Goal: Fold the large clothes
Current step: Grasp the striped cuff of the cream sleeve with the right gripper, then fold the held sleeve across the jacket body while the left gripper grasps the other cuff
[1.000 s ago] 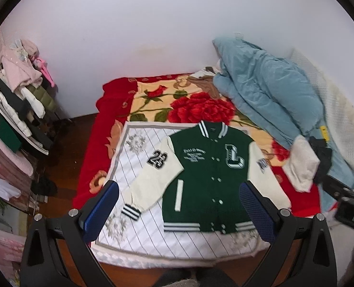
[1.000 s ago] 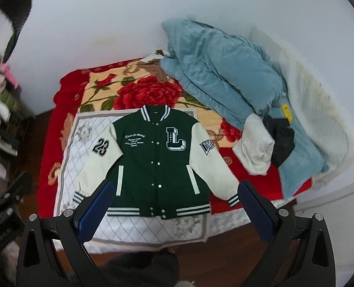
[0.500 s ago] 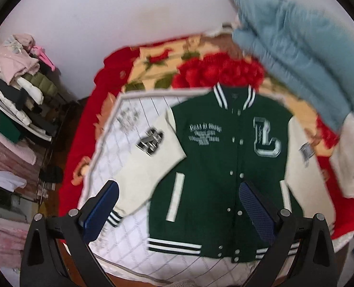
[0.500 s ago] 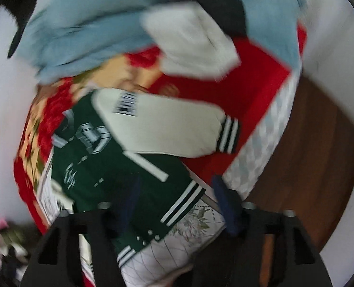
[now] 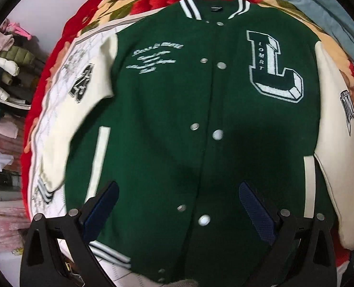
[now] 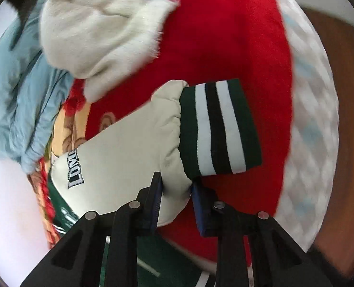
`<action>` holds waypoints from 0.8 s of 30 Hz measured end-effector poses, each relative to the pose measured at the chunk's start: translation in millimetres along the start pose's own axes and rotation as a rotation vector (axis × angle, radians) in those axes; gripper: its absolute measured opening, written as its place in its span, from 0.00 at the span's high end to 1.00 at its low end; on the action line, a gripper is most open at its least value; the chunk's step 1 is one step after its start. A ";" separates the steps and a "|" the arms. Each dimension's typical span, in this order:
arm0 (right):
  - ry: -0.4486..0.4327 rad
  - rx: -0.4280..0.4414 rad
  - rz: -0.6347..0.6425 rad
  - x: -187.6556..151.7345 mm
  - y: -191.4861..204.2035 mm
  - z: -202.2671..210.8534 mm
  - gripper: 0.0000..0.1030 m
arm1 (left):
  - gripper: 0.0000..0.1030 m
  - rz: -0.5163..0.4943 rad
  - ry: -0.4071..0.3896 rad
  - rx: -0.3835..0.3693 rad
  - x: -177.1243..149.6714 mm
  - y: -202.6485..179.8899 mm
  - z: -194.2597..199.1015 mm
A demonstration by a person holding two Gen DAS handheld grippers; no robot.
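Note:
A green varsity jacket (image 5: 167,110) with cream sleeves and a white "L" patch lies flat, front up, on the bed. My left gripper (image 5: 177,203) is open and hovers low over the jacket's lower front, near the snap buttons. My right gripper (image 6: 175,198) is closed around the cream right sleeve (image 6: 129,148), just behind the striped green-and-white cuff (image 6: 220,126). The sleeve lies on the red blanket (image 6: 224,35).
A fluffy cream garment (image 6: 100,31) and a pale blue duvet (image 6: 17,95) lie beyond the sleeve. A white quilted sheet (image 6: 313,124) hangs over the bed edge, with wooden floor (image 6: 344,71) past it. A rack of clothes (image 5: 7,67) stands left of the bed.
Both grippers have moved down close to the jacket. The right gripper swung to the right sleeve and narrowed from wide open to pinching it. The left gripper stays open.

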State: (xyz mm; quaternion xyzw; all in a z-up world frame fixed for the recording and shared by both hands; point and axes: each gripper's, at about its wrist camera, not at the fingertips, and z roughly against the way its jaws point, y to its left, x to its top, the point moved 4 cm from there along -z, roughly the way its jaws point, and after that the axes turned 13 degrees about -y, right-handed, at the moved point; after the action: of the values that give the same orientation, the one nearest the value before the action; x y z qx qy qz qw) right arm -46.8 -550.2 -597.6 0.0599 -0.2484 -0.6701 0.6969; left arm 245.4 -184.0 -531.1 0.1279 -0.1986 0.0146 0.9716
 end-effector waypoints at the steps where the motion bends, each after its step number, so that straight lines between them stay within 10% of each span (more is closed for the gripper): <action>1: 0.020 -0.006 0.022 -2.4 -2.1 -15.7 0.65 | 0.00 0.001 0.000 -0.011 0.0 -4.7 -3.4; 2: 0.053 -0.009 0.015 -4.1 -4.1 -29.1 0.42 | 0.00 0.004 0.003 -0.021 0.3 -10.6 -7.8; 6: 0.053 0.064 -0.115 -4.7 -3.1 -68.7 0.31 | 0.00 0.011 0.008 -0.055 8.5 -28.3 -20.8; 7: 0.028 0.069 -0.132 -3.4 1.0 -70.4 0.35 | 0.00 0.012 0.004 -0.063 11.7 -32.4 -21.7; 8: -0.004 0.084 -0.147 -1.7 8.3 -70.0 0.71 | 0.00 0.012 -0.002 -0.069 15.3 -35.6 -21.8; 9: -0.001 0.106 -0.150 2.2 16.8 -70.2 0.83 | 0.00 0.011 -0.008 -0.078 19.9 -38.8 -20.9; 16: -0.254 0.175 -0.095 73.5 94.3 -2.8 0.85 | 0.00 0.019 -0.106 -0.150 60.4 -49.4 3.4; 24: -0.193 0.355 0.214 38.4 273.1 26.6 0.85 | 0.00 0.075 -0.125 -0.123 83.9 -13.6 -11.3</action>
State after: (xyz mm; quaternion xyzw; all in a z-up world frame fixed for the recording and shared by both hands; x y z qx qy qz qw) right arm 188.0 -554.7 -450.6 0.0905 -0.4330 -0.5406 0.7156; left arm 328.0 -196.2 -511.8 0.0613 -0.2642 0.0306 0.9620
